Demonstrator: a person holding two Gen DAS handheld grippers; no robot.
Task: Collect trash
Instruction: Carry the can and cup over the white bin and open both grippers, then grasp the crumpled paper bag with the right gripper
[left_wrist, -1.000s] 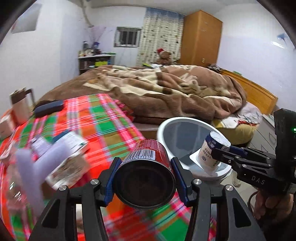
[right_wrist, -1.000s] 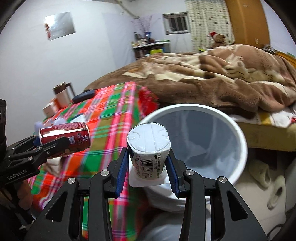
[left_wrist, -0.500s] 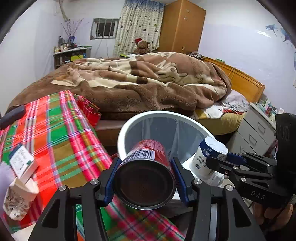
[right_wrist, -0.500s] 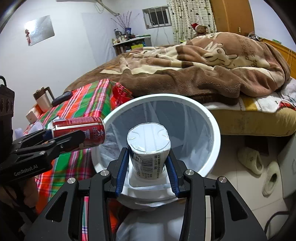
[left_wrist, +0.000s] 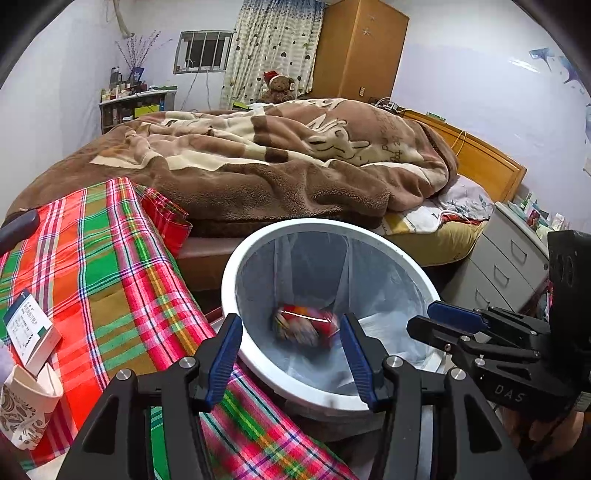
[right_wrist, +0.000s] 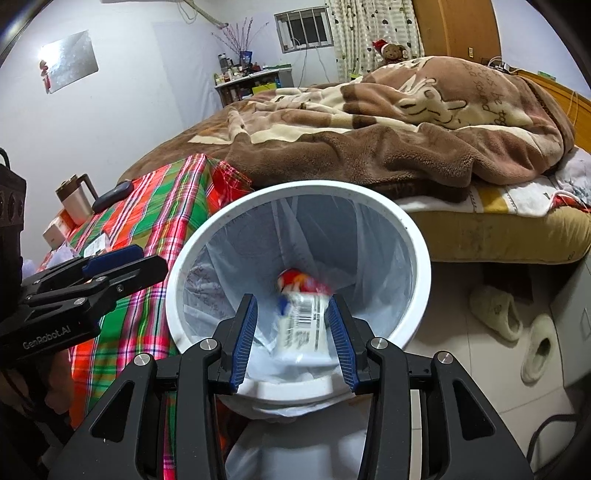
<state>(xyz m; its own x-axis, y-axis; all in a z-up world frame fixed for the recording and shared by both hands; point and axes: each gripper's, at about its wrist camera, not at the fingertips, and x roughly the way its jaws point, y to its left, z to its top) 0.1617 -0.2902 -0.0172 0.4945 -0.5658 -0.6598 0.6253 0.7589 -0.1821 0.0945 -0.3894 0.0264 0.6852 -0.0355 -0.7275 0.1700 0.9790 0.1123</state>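
Note:
A white bin (left_wrist: 369, 236) with a clear liner stands on the floor between the plaid-covered table and the bed. The red can (left_wrist: 306, 326) is blurred, low inside the bin. My left gripper (left_wrist: 290, 325) hangs open above the near rim with nothing between its fingers. In the right wrist view the white yogurt cup (right_wrist: 303, 325) is blurred, dropping into the bin (right_wrist: 229, 218) just beyond my open right gripper (right_wrist: 292, 301), with the red can (right_wrist: 295, 277) below it. The right gripper (left_wrist: 436, 317) shows empty from the side in the left wrist view.
The plaid tablecloth (left_wrist: 92, 266) carries a paper cup (left_wrist: 26, 410), a small white box (left_wrist: 31, 332), a dark case (right_wrist: 112, 192) and a mug (right_wrist: 74, 199). A bed with a brown blanket (left_wrist: 277, 166) lies behind the bin. Grey drawers (left_wrist: 506, 266) and slippers (right_wrist: 498, 310) are at the right.
Both grippers have let go: the red can has left the left jaws and lies in the bin, and the yogurt cup has slipped from the right jaws and is falling in.

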